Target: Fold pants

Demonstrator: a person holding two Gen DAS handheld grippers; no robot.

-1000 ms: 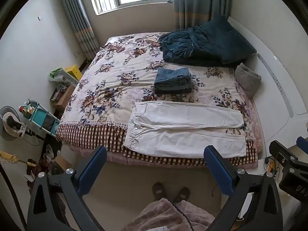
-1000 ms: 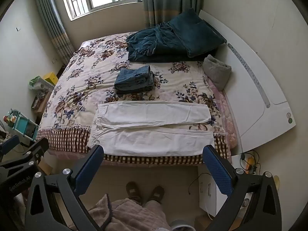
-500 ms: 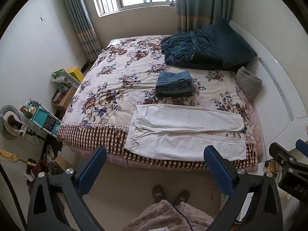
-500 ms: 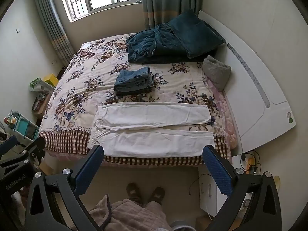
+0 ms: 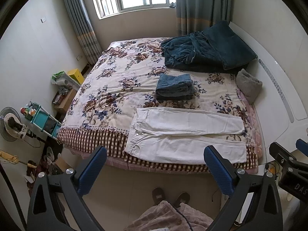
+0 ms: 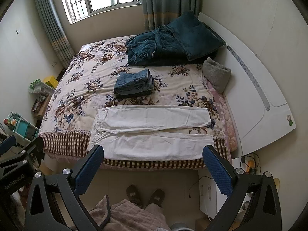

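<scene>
White pants (image 5: 184,134) spread flat at the bed's (image 5: 92,136) near edge, waist toward 9 o'clock, legs toward 3, slightly splayed; folded jeans (image 5: 174,86) just beyond at 12. Left gripper (image 5: 156,171) and right gripper (image 6: 154,169) both wide apart, empty, held high above the floor, well short of the cloth. Possibly a risk: near hem apparently overhanging the mattress edge, so a one-layer pinch could drag the pants floorward.

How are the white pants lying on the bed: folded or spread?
Spread: the white pants lie flat on the bed, both legs full length, side by side.
</scene>
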